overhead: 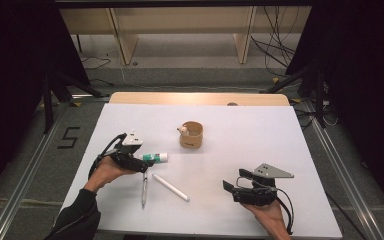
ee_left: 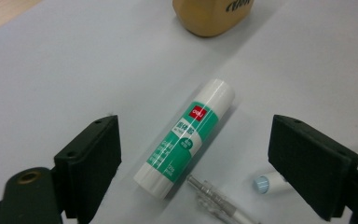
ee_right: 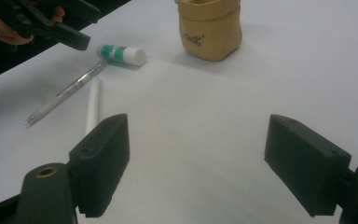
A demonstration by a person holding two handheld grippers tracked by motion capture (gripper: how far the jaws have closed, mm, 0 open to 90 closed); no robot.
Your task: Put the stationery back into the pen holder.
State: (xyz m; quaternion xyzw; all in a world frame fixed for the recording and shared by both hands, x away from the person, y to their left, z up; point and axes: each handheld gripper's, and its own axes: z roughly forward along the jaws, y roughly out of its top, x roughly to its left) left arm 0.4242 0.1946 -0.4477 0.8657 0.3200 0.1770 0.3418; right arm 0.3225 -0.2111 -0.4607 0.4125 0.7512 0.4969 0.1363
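A green and white glue stick (overhead: 155, 157) (ee_left: 186, 137) (ee_right: 121, 54) lies on the white table. My left gripper (overhead: 142, 165) (ee_left: 193, 168) is open and hovers just over the stick, jaws either side without touching it. A clear pen (overhead: 144, 189) (ee_left: 216, 203) (ee_right: 65, 93) and a white marker (overhead: 170, 187) (ee_right: 92, 105) lie close by. A tan paper pouch (overhead: 191, 134) (ee_left: 212, 16) (ee_right: 210, 29) stands upright behind them. My right gripper (overhead: 229, 188) (ee_right: 196, 168) is open over bare table at the front right, nothing between its jaws.
The white sheet (overhead: 260, 135) covers a wooden tabletop (overhead: 200, 98). Wooden furniture legs and loose cables (overhead: 275, 50) lie on the floor beyond the far edge. Dark stands flank both sides.
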